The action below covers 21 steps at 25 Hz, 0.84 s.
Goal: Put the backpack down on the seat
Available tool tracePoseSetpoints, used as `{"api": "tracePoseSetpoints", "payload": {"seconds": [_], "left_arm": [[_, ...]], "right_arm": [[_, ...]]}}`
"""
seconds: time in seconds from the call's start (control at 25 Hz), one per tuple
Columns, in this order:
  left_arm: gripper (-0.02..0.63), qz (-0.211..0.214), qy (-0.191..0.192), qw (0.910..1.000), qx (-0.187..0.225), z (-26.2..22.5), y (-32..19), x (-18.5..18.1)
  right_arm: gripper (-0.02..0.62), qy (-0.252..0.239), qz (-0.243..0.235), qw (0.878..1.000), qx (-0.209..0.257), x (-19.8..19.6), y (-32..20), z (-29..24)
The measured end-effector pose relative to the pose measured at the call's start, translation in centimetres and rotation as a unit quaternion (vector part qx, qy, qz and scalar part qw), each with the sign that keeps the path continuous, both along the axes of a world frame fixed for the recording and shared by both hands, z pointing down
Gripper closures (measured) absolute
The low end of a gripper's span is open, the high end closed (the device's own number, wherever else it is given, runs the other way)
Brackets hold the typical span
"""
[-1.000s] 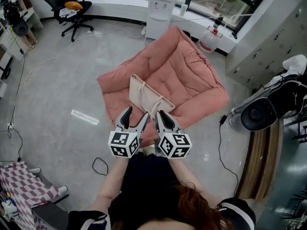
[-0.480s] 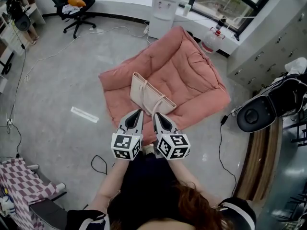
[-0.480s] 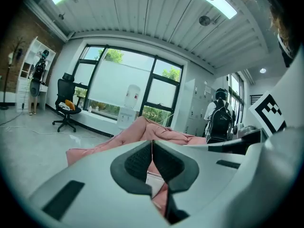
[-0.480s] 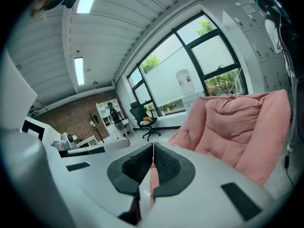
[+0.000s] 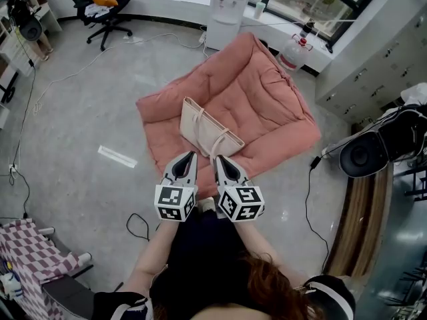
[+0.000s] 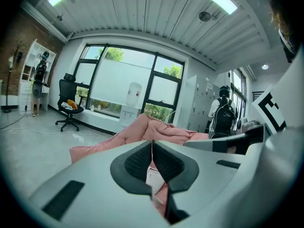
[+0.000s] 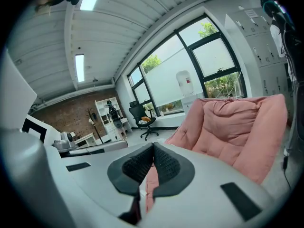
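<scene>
Left gripper view, backpack [image 6: 152,179] mostly hidden behind fingers [image 6: 135,163]

1 backpack [image 5: 203,129], 1 pink seat [image 5: 267,92], 1 left gripper [image 5: 191,155], 1 right gripper [image 5: 217,158], 1 office chair [image 5: 100,11], 1 water dispenser [image 5: 227,5], 1 water jug [image 5: 293,53].

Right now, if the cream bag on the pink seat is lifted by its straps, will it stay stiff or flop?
The bag looks flat and thin, so it is probably light and nearly empty. Its sides keep straight edges, so it may hold some shape, but hung from the thin straps it would likely sag and swing.
</scene>
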State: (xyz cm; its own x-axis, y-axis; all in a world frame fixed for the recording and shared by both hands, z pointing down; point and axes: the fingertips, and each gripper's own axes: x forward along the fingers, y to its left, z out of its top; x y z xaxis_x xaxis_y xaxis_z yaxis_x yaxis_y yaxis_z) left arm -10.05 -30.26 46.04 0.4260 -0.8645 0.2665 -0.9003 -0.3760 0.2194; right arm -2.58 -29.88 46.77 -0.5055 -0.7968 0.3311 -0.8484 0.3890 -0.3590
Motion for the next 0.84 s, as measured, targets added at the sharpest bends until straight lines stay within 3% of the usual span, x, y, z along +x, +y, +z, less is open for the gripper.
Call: {"api": "tracePoseSetpoints", "payload": {"seconds": [0.84], "left_arm": [[0.581,-0.006,-0.006,0.9999,-0.011,0.94,-0.43,-0.8]], "right_arm": [[0.562,0.012,0.001,1.0,-0.004,-0.3,-0.29,0.59]]}}
